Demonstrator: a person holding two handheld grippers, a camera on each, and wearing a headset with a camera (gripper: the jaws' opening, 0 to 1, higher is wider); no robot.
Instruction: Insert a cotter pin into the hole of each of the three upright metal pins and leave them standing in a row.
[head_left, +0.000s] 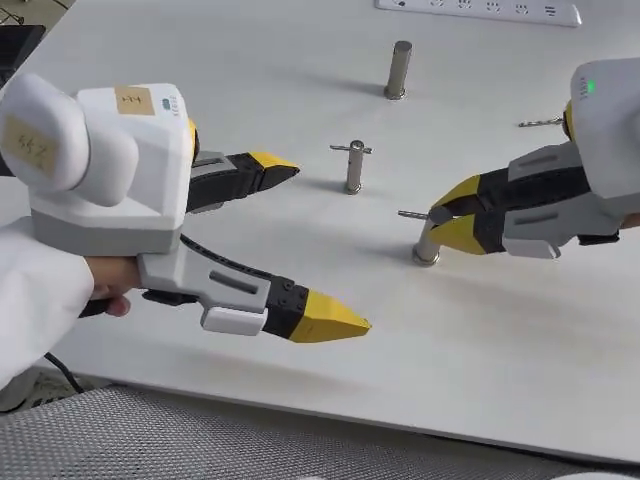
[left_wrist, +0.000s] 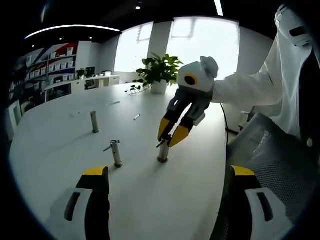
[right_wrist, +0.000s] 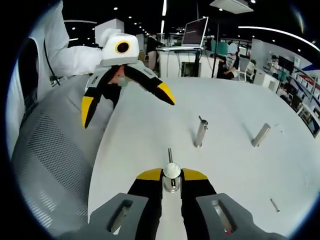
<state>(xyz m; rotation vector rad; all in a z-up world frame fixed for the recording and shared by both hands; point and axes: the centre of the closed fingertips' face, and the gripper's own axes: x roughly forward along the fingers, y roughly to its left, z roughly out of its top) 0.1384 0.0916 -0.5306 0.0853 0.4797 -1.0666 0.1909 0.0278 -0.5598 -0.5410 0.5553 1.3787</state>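
The cotter pin (head_left: 412, 214) is pinched level in the right gripper's (head_left: 452, 218) fingers and passed through the nearest metal pin's (head_left: 427, 248) top; the left gripper's (head_left: 330, 248) fingers are held spread, apart from that pin

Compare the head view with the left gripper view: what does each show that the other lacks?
Head view's extras: a power strip at the table's far edge, and the hand holding the left gripper.

Left gripper view's extras: a potted plant, shelves and bright windows.

Shared: three metal pins. The far pin is bare and the middle pin is already fitted. At the near pin, the right gripper holds a cotter pin.
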